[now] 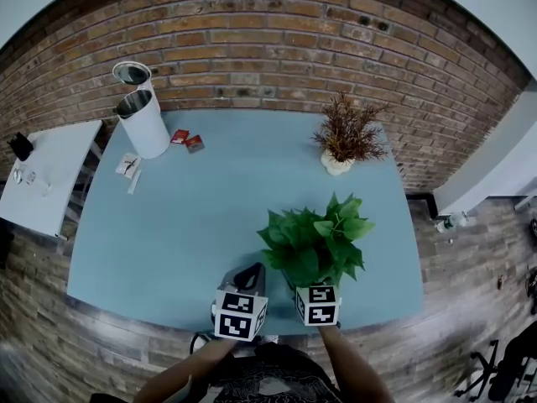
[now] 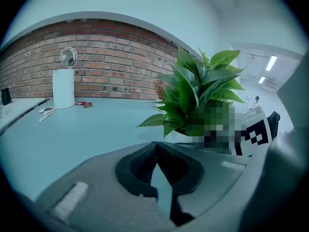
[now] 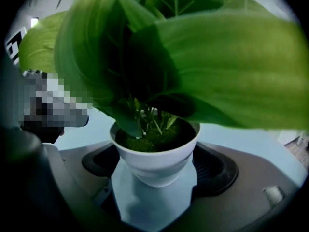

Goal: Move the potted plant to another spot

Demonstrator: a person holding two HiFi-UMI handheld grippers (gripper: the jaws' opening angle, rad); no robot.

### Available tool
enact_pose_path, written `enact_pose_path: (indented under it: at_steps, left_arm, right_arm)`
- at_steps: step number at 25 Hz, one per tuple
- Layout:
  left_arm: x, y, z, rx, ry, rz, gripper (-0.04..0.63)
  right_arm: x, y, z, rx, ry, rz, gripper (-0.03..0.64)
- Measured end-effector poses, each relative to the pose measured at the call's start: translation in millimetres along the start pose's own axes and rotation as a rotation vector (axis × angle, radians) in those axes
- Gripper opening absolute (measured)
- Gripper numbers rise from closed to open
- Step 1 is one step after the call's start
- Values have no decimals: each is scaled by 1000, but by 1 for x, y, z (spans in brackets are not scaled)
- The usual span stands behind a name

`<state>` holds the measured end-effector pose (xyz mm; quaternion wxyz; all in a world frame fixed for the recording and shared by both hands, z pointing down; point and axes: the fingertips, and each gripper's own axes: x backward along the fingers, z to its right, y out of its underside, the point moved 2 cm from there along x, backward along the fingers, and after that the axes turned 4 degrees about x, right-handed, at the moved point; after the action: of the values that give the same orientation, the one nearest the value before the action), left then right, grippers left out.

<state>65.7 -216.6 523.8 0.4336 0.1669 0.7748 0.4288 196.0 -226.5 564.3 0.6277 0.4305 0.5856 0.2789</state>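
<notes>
The right gripper is clamping its jaws on the base of the potted plant, near the blue table's front edge; the left gripper (jaws pressed together, empty) is sitting just left of it.

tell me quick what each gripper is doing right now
left gripper: fingers closed, holding nothing
right gripper: fingers closed on the potted plant, at its white pot

Both my forearms reach in from the near edge, side by side. My left gripper has its jaws pressed together on nothing. Just right of it, my right gripper grips the potted plant by its pot, one jaw on each side.
</notes>
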Motion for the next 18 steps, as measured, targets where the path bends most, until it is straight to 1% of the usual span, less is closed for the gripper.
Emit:
enact_pose_path:
  at_steps: [5, 11, 18]
  left_arm:
    - [5, 1, -10, -4, 5, -2, 0]
    - [12, 1, -18, -5, -1, 0, 0]
    - [21, 2, -30, 4, -29, 4, 0]
  right_arm:
    - [-1, 1, -3, -47, 28, 2, 474]
    - [-3, -1, -12, -53, 37, 6, 474]
    - [-7, -5, -28, -47, 21, 4, 474]
